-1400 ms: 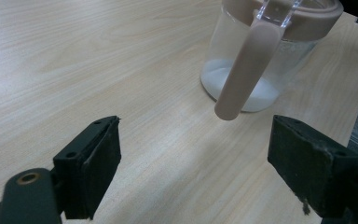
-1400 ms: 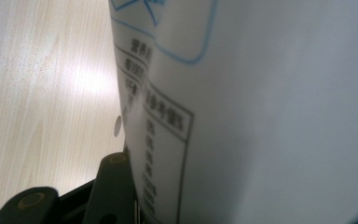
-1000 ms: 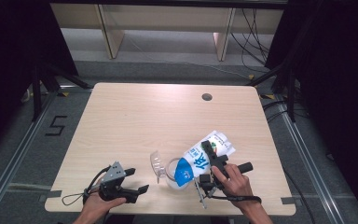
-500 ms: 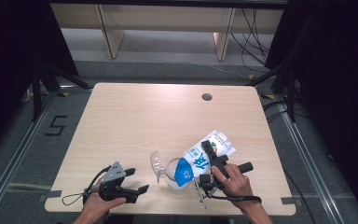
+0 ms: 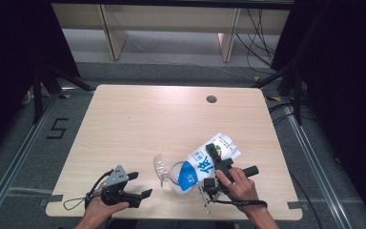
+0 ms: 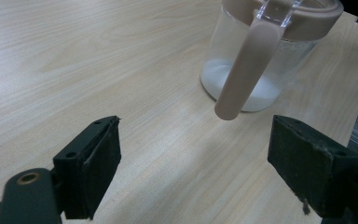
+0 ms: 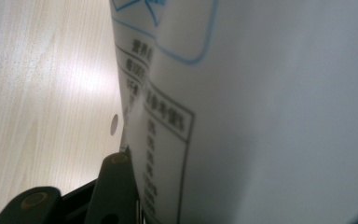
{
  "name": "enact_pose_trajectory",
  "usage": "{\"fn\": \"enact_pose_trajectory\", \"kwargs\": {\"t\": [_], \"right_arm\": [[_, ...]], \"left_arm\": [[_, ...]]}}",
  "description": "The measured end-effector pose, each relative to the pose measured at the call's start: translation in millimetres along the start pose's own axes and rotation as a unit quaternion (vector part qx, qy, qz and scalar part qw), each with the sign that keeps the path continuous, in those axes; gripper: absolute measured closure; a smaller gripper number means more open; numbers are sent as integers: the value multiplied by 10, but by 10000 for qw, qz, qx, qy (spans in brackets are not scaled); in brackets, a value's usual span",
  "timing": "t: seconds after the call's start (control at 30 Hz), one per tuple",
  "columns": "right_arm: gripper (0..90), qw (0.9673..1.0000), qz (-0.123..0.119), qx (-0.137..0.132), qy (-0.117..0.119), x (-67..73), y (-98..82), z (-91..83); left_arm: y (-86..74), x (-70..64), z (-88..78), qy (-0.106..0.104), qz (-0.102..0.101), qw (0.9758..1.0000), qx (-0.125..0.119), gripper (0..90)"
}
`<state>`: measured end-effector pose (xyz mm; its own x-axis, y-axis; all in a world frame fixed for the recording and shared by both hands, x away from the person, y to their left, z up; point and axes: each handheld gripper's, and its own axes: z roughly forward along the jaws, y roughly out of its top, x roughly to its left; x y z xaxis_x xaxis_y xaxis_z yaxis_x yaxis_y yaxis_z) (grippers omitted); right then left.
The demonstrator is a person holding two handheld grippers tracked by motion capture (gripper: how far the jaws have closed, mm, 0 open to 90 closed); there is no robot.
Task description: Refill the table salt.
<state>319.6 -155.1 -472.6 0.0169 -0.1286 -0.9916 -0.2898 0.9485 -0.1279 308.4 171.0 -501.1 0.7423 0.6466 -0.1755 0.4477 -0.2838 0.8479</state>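
The right gripper [image 5: 215, 164] grasps a white and blue bag [image 5: 208, 161], tilted with its blue end down over the mouth of a clear jar [image 5: 175, 177] near the front edge of the table [image 5: 138, 119]. The jar holds a little white powder. The left gripper [image 5: 138, 185] rests on the table left of the jar, its jaws wide apart with nothing between them.

A lab-style recording bay: a pale wooden table with a round cable hole [image 5: 211, 99] stands on grey floor between metal floor rails [image 5: 9, 164], black curtains [image 5: 348, 71] around it, loose black cables [image 5: 255, 28] behind.
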Motion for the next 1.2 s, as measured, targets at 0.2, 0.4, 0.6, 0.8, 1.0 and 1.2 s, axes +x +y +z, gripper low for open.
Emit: {"fn": "enact_pose_trajectory", "kwargs": {"t": [0.2,0.4,0.6,0.8,1.0,1.2], "right_arm": [[577,10000,-17,-41,-22,3,-3,10],[579,9998,-141,68,78,-11,-8,0],[580,9999,-88,96,98,1,1,-1],[583,9998,-141,104,78,-5,6,-5],[585,9998,-80,134,100,13,7,-6],[590,9998,-69,124,102,11,6,-6]], "left_arm": [[-1,0,3,2,-2,10000,-14,167],[1,1,1,8,11,10000,15,167],[0,2,3,-3,6,10000,4,167],[0,2,2,-5,3,10000,4,167],[0,1,3,-7,4,10000,3,167],[1,2,2,-2,17,10000,13,167]]}}
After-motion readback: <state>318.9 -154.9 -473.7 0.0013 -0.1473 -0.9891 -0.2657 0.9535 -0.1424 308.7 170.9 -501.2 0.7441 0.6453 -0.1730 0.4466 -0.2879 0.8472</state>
